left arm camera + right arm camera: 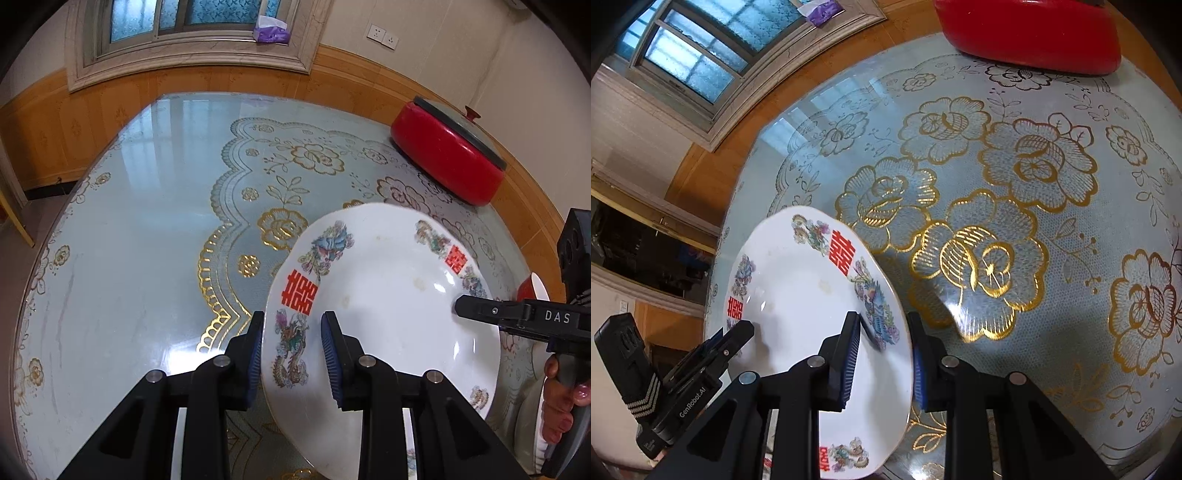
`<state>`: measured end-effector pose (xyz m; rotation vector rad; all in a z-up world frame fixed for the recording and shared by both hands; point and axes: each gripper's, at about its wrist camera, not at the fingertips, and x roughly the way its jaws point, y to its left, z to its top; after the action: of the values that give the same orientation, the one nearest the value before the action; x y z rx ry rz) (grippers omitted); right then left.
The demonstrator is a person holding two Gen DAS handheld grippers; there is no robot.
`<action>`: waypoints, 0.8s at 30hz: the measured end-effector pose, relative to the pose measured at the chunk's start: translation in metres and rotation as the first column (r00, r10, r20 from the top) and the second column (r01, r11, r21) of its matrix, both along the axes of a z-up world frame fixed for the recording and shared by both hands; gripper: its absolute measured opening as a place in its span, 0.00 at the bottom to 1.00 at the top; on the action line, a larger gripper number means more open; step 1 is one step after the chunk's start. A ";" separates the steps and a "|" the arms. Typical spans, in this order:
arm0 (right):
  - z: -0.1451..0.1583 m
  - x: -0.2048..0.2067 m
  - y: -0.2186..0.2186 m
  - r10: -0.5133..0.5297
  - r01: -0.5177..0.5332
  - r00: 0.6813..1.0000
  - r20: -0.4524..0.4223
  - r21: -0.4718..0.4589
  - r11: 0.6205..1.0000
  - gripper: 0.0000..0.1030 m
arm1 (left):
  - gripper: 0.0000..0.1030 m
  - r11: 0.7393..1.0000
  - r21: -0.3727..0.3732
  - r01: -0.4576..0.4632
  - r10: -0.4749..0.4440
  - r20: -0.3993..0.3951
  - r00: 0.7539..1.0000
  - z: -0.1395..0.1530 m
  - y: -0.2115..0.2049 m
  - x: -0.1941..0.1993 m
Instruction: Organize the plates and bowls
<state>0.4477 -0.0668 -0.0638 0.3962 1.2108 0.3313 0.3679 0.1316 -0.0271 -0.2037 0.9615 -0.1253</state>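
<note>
A white plate (388, 295) with red double-happiness signs and dragon-and-phoenix prints hangs tilted above the table, held at two opposite rims. My left gripper (293, 328) is shut on its left rim, one blue pad under the rim and one on top. In the right wrist view the same plate (798, 288) stands at the lower left, and my right gripper (882, 332) is shut on its right rim. The right gripper's fingertip (465, 306) reaches onto the plate from the right. The left gripper (738, 332) shows at the plate's far rim.
The round table (129, 240) has a glass top over a blue cloth with gold flowers. A red pot with a grey lid (447, 155) stands at the back right by the wall. A red-and-white bowl (528, 290) peeks out at the right edge. A hand (561, 398) grips the right gripper's handle.
</note>
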 end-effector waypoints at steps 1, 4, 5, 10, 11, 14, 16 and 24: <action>0.000 0.003 -0.001 -0.008 0.008 1.000 -0.003 0.008 1.000 0.24 | 0.29 1.000 -0.002 0.000 0.000 0.002 1.000 0.002 0.000 0.001; 0.002 0.009 -0.002 -0.015 0.015 1.000 -0.008 0.033 0.999 0.24 | 0.29 1.000 -0.013 0.003 -0.003 0.017 1.000 0.008 0.002 0.001; 0.002 0.010 -0.002 -0.010 0.011 1.000 -0.008 0.036 0.999 0.24 | 0.29 1.000 -0.009 0.005 -0.004 0.024 1.000 0.010 0.002 0.000; 0.008 0.005 0.000 0.003 -0.002 1.000 -0.004 0.036 0.999 0.24 | 0.29 1.000 -0.004 0.000 0.000 0.039 0.999 0.017 0.003 -0.009; 0.010 0.002 -0.001 0.003 -0.003 1.000 -0.002 0.034 0.999 0.24 | 0.29 1.000 -0.004 0.002 -0.002 0.038 0.999 0.017 0.003 -0.012; 0.013 -0.009 -0.002 0.008 -0.008 1.000 -0.005 0.033 0.999 0.24 | 0.29 1.000 -0.018 0.004 -0.003 0.041 0.999 0.020 0.003 -0.023; 0.015 -0.016 -0.004 0.012 -0.012 1.000 -0.008 0.038 0.999 0.24 | 0.29 1.000 -0.029 0.006 -0.004 0.049 0.999 0.025 0.003 -0.033; 0.035 -0.063 -0.007 0.037 -0.038 0.999 0.023 0.045 0.998 0.24 | 0.29 0.999 -0.043 0.008 -0.004 0.084 0.996 0.043 0.000 -0.081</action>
<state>0.3846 -0.0738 -0.0288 0.4086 1.1922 0.3957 0.2873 0.1316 0.0164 -0.2336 0.8762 -0.1590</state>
